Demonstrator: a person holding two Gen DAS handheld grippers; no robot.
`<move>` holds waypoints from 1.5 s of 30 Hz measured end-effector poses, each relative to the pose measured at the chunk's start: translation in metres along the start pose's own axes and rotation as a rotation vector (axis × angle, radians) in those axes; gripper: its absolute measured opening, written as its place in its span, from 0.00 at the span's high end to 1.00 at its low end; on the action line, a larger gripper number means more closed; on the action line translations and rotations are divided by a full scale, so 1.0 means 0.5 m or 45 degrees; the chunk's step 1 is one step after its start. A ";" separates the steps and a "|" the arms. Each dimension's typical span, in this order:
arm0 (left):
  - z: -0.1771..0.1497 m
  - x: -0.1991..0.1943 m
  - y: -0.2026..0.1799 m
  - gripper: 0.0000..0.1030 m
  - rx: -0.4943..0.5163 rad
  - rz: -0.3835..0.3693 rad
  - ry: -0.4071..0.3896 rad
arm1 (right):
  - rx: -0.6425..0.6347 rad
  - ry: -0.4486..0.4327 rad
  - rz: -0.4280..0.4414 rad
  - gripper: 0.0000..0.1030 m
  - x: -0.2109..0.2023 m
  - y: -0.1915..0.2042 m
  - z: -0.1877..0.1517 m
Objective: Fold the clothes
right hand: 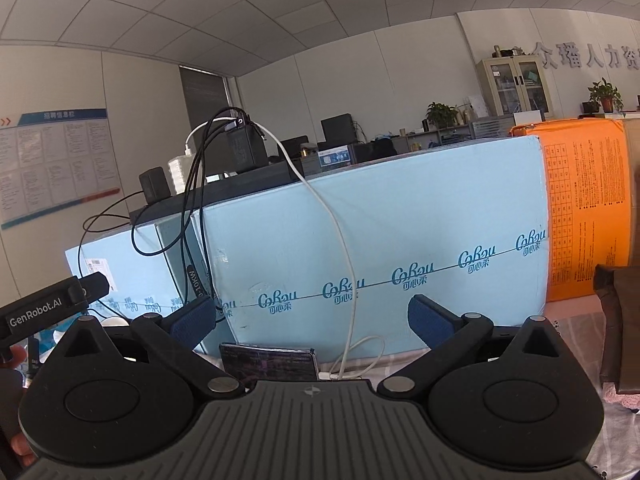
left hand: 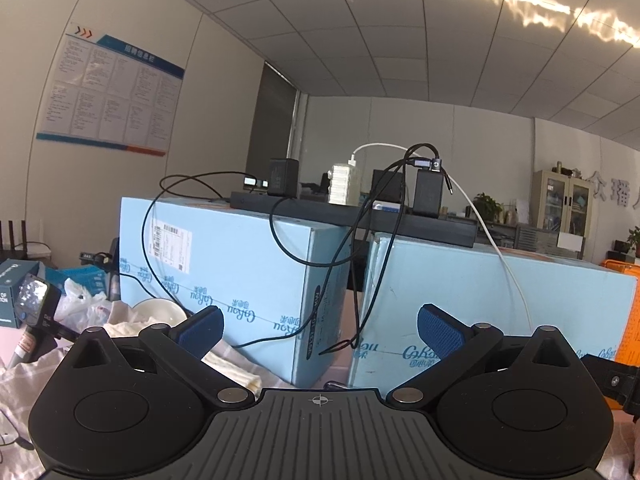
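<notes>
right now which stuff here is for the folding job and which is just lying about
For the job:
- left gripper, open, empty
- right gripper, open, empty
- white cloth
- brown garment

Lying about:
- blue boxes
- orange box
- phone
- white cable
- chargers
- white bowl

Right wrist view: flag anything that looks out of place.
A phone lies against the blue box with a white cable trailing down to it, odd clutter for folding. Both the left gripper and right gripper are open, holding nothing.
</notes>
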State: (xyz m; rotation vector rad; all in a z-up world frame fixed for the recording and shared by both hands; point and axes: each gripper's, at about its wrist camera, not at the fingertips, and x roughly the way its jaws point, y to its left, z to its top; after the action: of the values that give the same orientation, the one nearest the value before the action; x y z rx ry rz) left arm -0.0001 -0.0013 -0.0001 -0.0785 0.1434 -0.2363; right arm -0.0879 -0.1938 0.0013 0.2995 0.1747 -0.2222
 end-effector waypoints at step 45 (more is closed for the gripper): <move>-0.016 -0.007 -0.039 0.00 0.072 -0.044 -0.167 | 0.027 0.019 -0.071 0.00 0.018 -0.023 0.000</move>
State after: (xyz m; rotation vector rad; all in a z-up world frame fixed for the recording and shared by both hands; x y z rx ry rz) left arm -0.0091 -0.0200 -0.0055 -0.0399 0.0050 -0.2686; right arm -0.0820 -0.2065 -0.0039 0.3180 0.1956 -0.2775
